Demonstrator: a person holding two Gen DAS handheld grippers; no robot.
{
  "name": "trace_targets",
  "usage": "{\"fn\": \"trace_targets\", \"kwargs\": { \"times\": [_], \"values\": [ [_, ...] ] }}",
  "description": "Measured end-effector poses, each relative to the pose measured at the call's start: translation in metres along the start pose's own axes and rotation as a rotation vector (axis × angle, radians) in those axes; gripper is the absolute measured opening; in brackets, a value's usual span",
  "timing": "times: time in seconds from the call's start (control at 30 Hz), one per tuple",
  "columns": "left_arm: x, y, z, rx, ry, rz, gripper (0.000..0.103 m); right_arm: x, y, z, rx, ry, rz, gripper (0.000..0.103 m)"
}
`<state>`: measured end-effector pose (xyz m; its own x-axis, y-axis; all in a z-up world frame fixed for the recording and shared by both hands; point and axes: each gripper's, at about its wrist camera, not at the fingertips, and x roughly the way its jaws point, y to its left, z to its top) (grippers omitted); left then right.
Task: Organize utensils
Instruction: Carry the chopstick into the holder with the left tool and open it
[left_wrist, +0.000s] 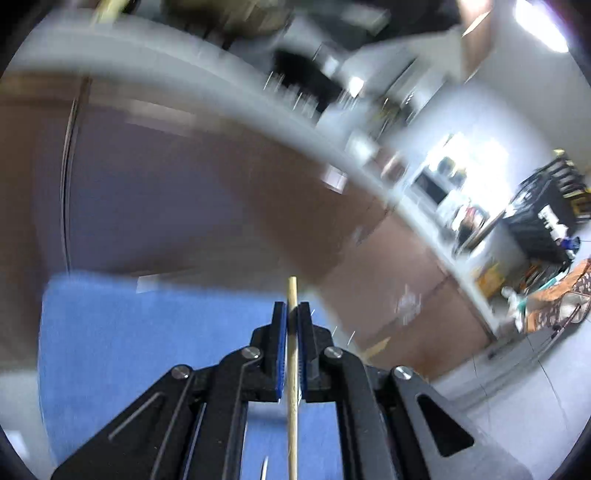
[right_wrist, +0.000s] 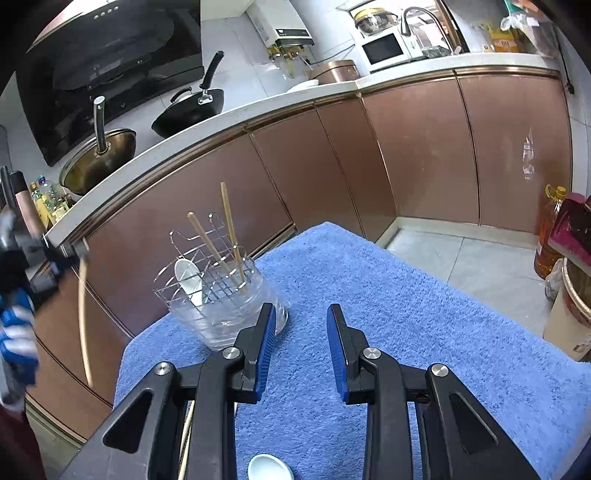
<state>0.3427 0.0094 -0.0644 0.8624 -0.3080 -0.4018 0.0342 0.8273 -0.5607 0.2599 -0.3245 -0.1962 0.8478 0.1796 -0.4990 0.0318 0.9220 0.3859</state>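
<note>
In the left wrist view, the left gripper (left_wrist: 293, 314) is squeezed tight on one chopstick (left_wrist: 292, 369). The stick runs straight up between the blue pads (left_wrist: 281, 350), and its tip pokes out just above them. Its lower end is cut off by the bottom of the frame. Almost everything behind is smeared and hard to make out. Only the blue towel (left_wrist: 129, 350) at the lower left and the brown cupboards (left_wrist: 184, 203) in the middle can be told.

The right wrist view is sharp. The right gripper (right_wrist: 301, 314) has its fingers spread wide with nothing between them, above the blue towel (right_wrist: 406, 314). Just past its left finger stands a clear cup (right_wrist: 236, 317) with a wire rack (right_wrist: 207, 266) in it. Two chopsticks (right_wrist: 231, 229) lean in the rack, and a white spoon (right_wrist: 190, 277) sits beside them. At the far left edge, blurry, the other gripper (right_wrist: 66, 251) holds its chopstick (right_wrist: 84, 317) hanging down, well apart from the cup. A white dish (right_wrist: 269, 468) at the bottom edge is half hidden. Another stick (right_wrist: 186, 439) peeks out behind the gripper's left arm, mostly covered.
</note>
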Motion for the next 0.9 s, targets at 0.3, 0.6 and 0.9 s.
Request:
{"fn": "trace_targets", "kwargs": {
  "times": [0.3,0.6,0.9],
  "values": [
    [0.010,-0.059,-0.003,0.178,-0.393,0.100,0.005,-0.001,0.007,0.008,-0.050,-0.028,-0.026,0.029],
    [0.086,-0.064,-0.072,0.307,-0.433,0.182,0.005,0.011,-0.002,0.011,-0.046,-0.023,-0.050,0.029],
    [0.095,-0.056,-0.104,0.379,-0.370,0.205,0.022,0.014,0.005,0.005,-0.049,-0.007,-0.039,0.030]
  ]
}}
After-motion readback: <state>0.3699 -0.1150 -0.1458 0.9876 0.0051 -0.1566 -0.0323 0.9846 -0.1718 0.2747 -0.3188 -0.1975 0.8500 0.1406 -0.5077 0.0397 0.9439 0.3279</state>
